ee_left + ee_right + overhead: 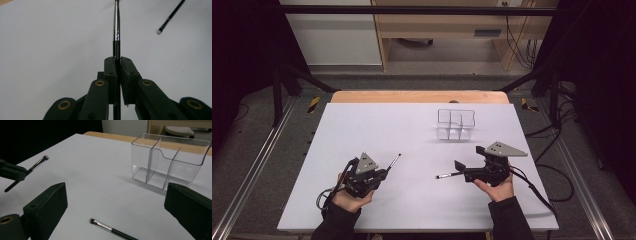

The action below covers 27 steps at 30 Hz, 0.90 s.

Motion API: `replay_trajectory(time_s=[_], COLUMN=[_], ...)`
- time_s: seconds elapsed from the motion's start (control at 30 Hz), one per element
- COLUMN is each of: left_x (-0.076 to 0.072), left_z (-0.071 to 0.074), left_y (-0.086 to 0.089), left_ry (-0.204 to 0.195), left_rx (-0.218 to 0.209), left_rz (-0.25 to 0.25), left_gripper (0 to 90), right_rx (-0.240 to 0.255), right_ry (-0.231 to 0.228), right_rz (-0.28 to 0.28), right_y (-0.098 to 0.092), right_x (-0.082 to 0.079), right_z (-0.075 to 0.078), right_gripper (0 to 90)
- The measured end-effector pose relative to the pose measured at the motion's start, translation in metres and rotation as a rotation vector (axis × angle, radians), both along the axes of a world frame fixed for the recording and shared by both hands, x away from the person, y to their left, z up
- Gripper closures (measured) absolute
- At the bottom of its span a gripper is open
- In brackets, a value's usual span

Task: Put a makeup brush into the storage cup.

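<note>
High view: on the white counter (362,130), the left gripper (384,171) has its jaws closed on a thin brush (394,162) that sticks out past their tips, while the right gripper (458,166) hovers over a second brush (449,175), a clear divided organizer (455,124) standing beyond its jaws. Left gripper view: the jaws pinch the held brush's black handle (116,50), its silver ferrule running straight ahead; the second brush (171,17) lies ahead to the right. Right gripper view: the jaws stand wide apart, the second brush (112,230) lying flat between them, the organizer (170,160) ahead, empty.
</note>
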<state>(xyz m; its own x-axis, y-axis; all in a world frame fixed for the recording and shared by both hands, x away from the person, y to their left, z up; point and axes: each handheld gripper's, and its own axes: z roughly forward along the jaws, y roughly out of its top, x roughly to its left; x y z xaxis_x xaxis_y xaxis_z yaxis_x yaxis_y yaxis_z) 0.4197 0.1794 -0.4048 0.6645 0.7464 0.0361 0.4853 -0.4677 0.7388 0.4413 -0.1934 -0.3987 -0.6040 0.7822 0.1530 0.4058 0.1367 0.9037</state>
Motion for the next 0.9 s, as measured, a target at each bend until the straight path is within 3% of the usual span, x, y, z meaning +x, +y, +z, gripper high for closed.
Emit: replay_trajectory(time_s=[0.5,0.9], left_x=[0.001,0.003], left_z=[0.016,0.029], left_y=[0.003,-0.010], left_ry=[-0.068,-0.115], left_rx=[-0.094,-0.156], left_rz=[0.029,0.025], left_gripper=[83.2,83.2], right_rx=[0.028,0.065], right_ry=[-0.019,-0.051], right_rz=[0.014,0.025], right_y=[0.014,0.031], right_x=[0.003,0.006], right_z=[0.009,0.024], right_gripper=[6.2,6.9])
